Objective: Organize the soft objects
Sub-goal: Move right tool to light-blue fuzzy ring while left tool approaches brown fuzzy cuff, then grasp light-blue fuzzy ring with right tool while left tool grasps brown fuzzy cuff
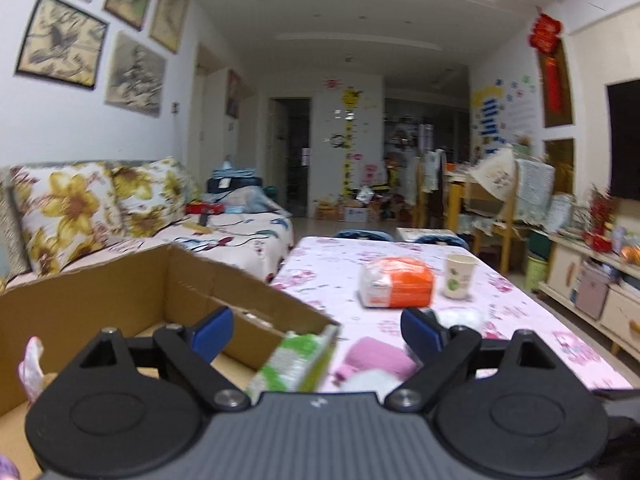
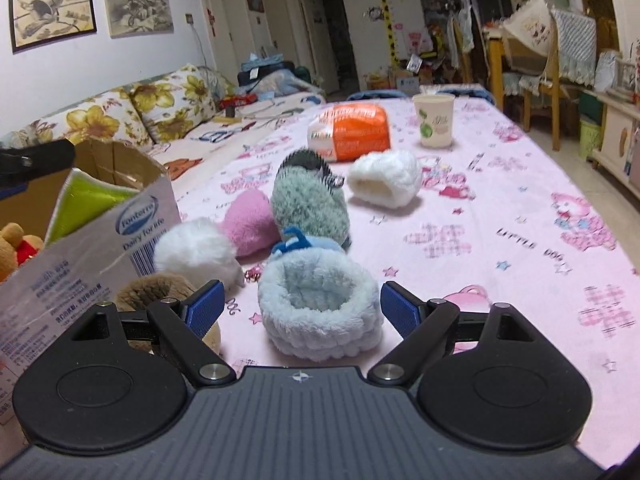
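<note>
Soft fluffy pale-blue ring (image 2: 318,314) is framed between wide-open right tool (image 2: 302,308) on bench (image 2: 500,216); left tool (image 1: 318,330), empty, is spread above cardboard box (image 1: 120,292)

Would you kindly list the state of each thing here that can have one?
Left gripper: open, holding nothing.
Right gripper: open, around the light blue fluffy piece, not closed on it.
Cardboard box: open, a teddy bear inside.
Paper cup: upright on the table.
Orange packet: lying flat, sealed as far as visible.
</note>
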`<state>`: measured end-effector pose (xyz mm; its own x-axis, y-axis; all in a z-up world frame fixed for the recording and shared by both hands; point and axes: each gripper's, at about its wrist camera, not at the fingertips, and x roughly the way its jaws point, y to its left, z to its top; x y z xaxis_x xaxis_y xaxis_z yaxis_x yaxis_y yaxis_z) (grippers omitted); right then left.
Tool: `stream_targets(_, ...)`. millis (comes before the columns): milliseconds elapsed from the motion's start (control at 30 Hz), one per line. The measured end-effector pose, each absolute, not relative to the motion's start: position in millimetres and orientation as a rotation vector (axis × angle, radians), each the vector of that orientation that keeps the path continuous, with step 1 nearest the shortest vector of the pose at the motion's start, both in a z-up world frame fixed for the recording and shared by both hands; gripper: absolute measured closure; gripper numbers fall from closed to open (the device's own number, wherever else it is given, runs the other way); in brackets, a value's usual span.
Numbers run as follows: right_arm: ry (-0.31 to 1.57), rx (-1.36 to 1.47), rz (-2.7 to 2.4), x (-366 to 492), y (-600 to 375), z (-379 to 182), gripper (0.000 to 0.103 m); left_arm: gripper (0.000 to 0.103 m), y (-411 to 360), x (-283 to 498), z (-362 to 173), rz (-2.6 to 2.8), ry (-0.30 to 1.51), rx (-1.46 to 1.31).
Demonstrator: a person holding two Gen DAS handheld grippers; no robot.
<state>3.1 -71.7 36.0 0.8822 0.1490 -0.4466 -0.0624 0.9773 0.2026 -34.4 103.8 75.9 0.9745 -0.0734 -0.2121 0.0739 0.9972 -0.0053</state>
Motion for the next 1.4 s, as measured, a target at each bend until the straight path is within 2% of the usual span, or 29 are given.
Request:
stream_targets(367,0.527,0.191,0.154,15.1,-78.3,26.3,0.002,0.013,75.8,-45.3,61.2,-0.226,0.303,0.039)
stream_targets(433,0.536,0.187,0.172,16.9,-79.3,25.4,0.008,0.014,70.1,-45.5,56.3,-0.244,0.321,0.055)
stream_targets(600,0.523,0.152,0.175,13.5,-86.8,27.2,0.042,0.015,56.2,-45.6,43.0,-0.24,0.37,0.098)
stream_targets(700,0.514,0.15,0.163,7.5,-93.9,29.0,0.052,0.015,49.2,-45.4,35.1,-0.184,0.391,0.123)
stream_targets(1233,0.5,0.172,0.09,-13.2,-114.4,27.1,0.051,0.014,43.8,-20.9,8.5,-0.038,0.511,0.085)
stream_targets(1333,0.499,0.162,0.09,-12.6,-112.7,27.7,0.048,0.014,46.9,-12.9,6.4,-0.035,0.535,0.059)
stream_targets(1400,0.5,0.158,0.093,-11.2,-112.4,28.1,0.042,0.014,50.4,-7.6,3.6,-0.041,0.558,0.032)
